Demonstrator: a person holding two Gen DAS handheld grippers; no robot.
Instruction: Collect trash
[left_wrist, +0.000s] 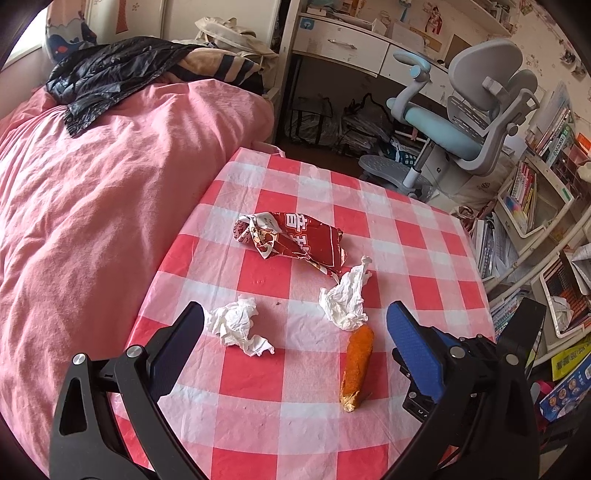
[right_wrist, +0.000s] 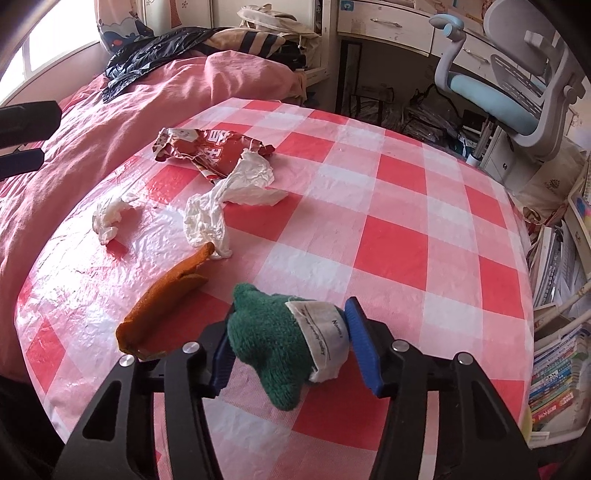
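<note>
Barely started: right gripper clamps a green knitted toy (tagged), left gripper spread empty; snack wrapper, tissues remain.

Counter covered by a red-and-white checked plastic cloth. Bed just beside it, spread with a pink quilt; a black shiny jacket and a striped blanket are piled at the far end. Grey swivel chair with a light-blue seat is placed before a white drawer unit. Shelves of upright books are seen at the right; bags are stowed on the floor under the drawers.
</note>
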